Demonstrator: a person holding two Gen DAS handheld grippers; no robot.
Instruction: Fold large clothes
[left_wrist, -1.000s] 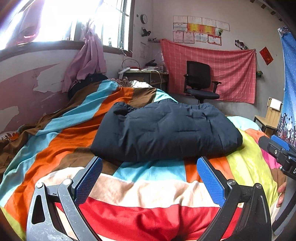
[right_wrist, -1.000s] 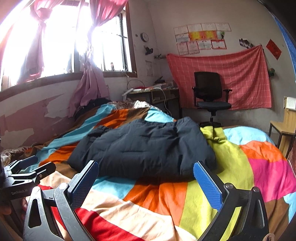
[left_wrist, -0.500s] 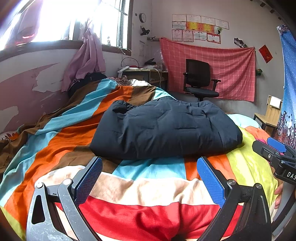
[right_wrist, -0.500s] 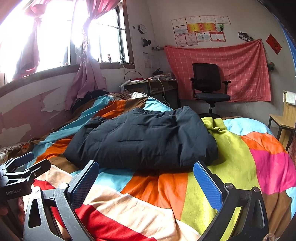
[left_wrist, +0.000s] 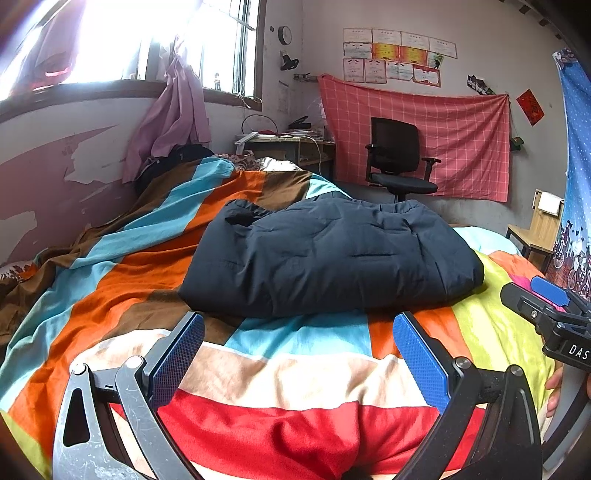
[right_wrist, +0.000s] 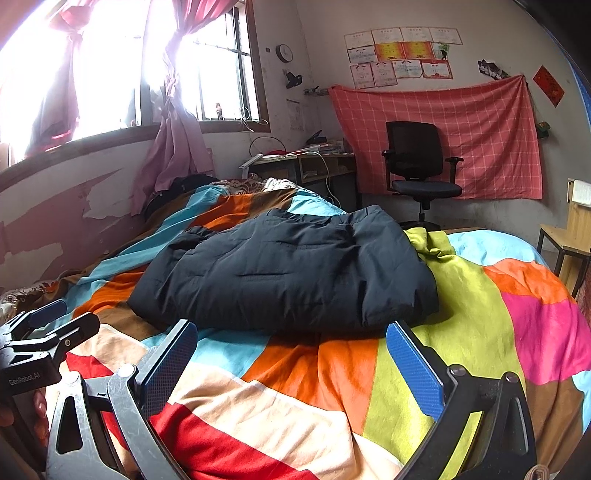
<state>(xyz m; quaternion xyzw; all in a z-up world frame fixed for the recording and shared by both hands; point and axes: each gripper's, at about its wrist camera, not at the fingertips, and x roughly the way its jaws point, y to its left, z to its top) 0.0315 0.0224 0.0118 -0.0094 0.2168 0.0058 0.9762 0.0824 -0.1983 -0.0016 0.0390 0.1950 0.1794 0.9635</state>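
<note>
A dark navy padded jacket (left_wrist: 332, 258) lies folded into a thick block on the striped, many-coloured bedspread (left_wrist: 280, 380); it also shows in the right wrist view (right_wrist: 288, 273). My left gripper (left_wrist: 298, 332) is open and empty, just short of the jacket's near edge. My right gripper (right_wrist: 291, 339) is open and empty, also just short of the near edge. The right gripper shows at the right edge of the left wrist view (left_wrist: 546, 306). The left gripper shows at the left edge of the right wrist view (right_wrist: 40, 332).
A peeling wall (left_wrist: 55, 177) and window run along the bed's left side. A black office chair (right_wrist: 417, 166) and cluttered desk (right_wrist: 306, 162) stand beyond the bed's far end. A wooden stool (right_wrist: 569, 240) stands at the right.
Both grippers have edged a little closer to the jacket's near edge. Both stay open. The jacket has not moved.
</note>
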